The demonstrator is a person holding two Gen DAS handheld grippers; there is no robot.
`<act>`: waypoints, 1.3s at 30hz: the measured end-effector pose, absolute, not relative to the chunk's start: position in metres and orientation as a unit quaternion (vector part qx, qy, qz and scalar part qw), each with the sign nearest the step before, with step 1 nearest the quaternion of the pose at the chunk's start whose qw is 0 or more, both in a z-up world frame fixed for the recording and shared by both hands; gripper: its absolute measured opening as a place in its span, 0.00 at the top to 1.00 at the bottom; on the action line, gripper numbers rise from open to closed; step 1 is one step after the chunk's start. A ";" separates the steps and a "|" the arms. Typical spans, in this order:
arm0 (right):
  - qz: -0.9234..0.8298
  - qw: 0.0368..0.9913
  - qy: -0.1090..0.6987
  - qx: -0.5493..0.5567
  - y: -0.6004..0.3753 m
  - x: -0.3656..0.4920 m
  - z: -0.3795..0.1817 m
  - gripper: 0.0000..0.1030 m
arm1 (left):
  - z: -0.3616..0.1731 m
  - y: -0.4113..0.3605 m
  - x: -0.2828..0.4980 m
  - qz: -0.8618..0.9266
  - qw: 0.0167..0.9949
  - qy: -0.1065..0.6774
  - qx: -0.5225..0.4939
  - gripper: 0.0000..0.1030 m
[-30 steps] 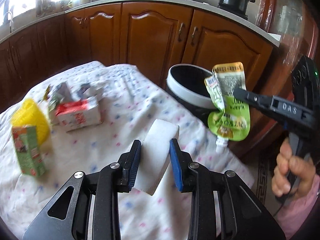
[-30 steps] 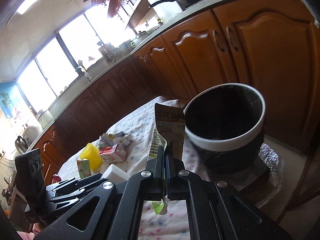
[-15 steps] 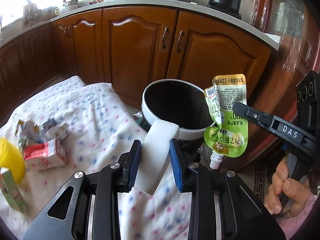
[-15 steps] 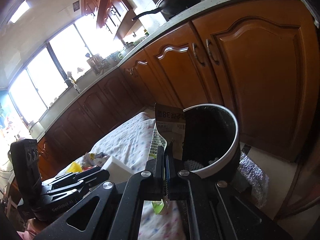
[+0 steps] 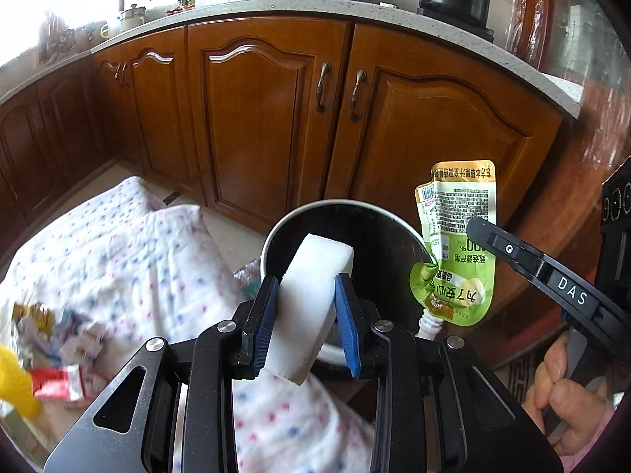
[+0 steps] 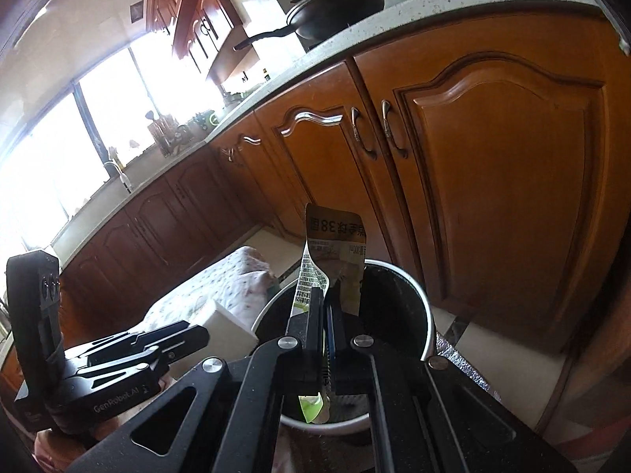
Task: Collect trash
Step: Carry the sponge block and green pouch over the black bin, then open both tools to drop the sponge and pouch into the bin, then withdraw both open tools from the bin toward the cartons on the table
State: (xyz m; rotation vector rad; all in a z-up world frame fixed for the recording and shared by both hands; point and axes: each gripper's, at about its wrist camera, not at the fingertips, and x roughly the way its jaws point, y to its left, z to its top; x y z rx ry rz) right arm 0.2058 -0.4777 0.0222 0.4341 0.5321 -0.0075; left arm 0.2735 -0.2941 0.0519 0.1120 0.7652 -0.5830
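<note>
**Materials and Surface Finish**

The cabinet doors [image 5: 272, 118] are finished in glossy varnished wood. The countertop [image 6: 453, 12] is formed of speckled stone. The white block [image 5: 311, 295] is seen as matt foam. The green pouch [image 5: 457, 248] is made of glossy printed film. The tablecloth [image 5: 130, 260] is soft printed cloth.

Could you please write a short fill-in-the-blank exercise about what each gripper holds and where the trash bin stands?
1. The left gripper is shut on a white ____ block.
2. The right gripper pinches a green drink pouch whose spout points ____.
3. Both items are held above the round ____ with the white rim.
4. The bin stands on the floor in front of brown wooden ____ doors.

Missing words: foam; down; trash bin; cabinet
</note>
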 end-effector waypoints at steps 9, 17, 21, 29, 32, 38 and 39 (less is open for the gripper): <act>-0.009 0.937 0.290 0.197 -0.478 0.229 -0.001 0.99 | 0.031 -0.327 0.296 -0.276 0.875 0.392 0.070 0.72; -0.008 0.929 0.312 0.198 -0.482 0.239 -0.017 0.99 | 0.017 -0.339 0.310 -0.274 0.870 0.404 0.071 0.71; -0.006 0.925 0.320 0.202 -0.484 0.242 -0.022 0.94 | 0.013 -0.342 0.314 -0.278 0.867 0.410 0.062 0.67; -0.013 0.917 0.328 0.227 -0.492 0.238 -0.025 0.70 | 0.010 -0.335 0.318 -0.278 0.863 0.418 0.046 0.45; -0.008 0.919 0.318 0.234 -0.489 0.226 -0.021 0.59 | 0.012 -0.325 0.315 -0.276 0.864 0.420 0.038 0.45; 0.009 0.920 0.302 0.248 -0.473 0.203 -0.021 0.31 | 0.014 -0.292 0.296 -0.264 0.872 0.411 0.016 0.43; 0.012 0.920 0.299 0.252 -0.469 0.200 -0.021 0.27 | 0.014 -0.286 0.292 -0.261 0.874 0.410 0.012 0.42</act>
